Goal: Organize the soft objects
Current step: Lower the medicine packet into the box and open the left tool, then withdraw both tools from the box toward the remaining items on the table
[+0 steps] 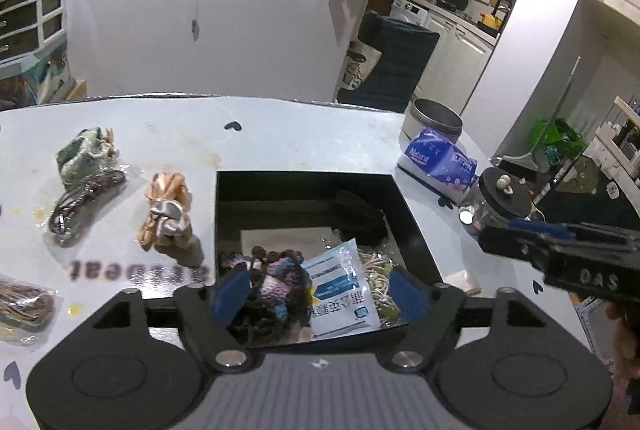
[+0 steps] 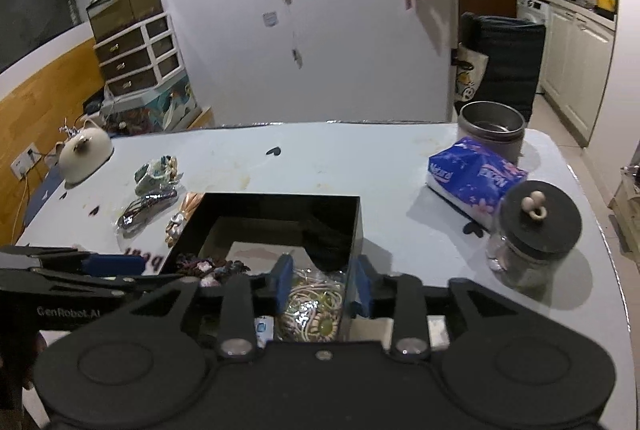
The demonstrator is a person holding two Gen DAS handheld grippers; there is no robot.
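Note:
A black open box (image 1: 404, 206) (image 2: 280, 204) sits mid-table. It holds a dark crocheted piece (image 1: 272, 282), a white sachet (image 1: 344, 290) and a clear bag of pale hair ties (image 2: 316, 310). My left gripper (image 1: 320, 290) is open and empty over the box's near edge. My right gripper (image 2: 320, 282) is open, its fingers either side of the hair-tie bag at the box's right wall. On the table to the left lie an orange and silver scrunchie (image 1: 166, 214), a green scrunchie (image 1: 86, 154) and a bag of dark hair ties (image 1: 84, 202).
A blue tissue pack (image 2: 476, 176), a metal tin (image 2: 491, 126) and a black-lidded glass jar (image 2: 536, 230) stand at the right. A white teapot (image 2: 84, 154) is far left. Another bag of hair ties (image 1: 24, 304) lies near left.

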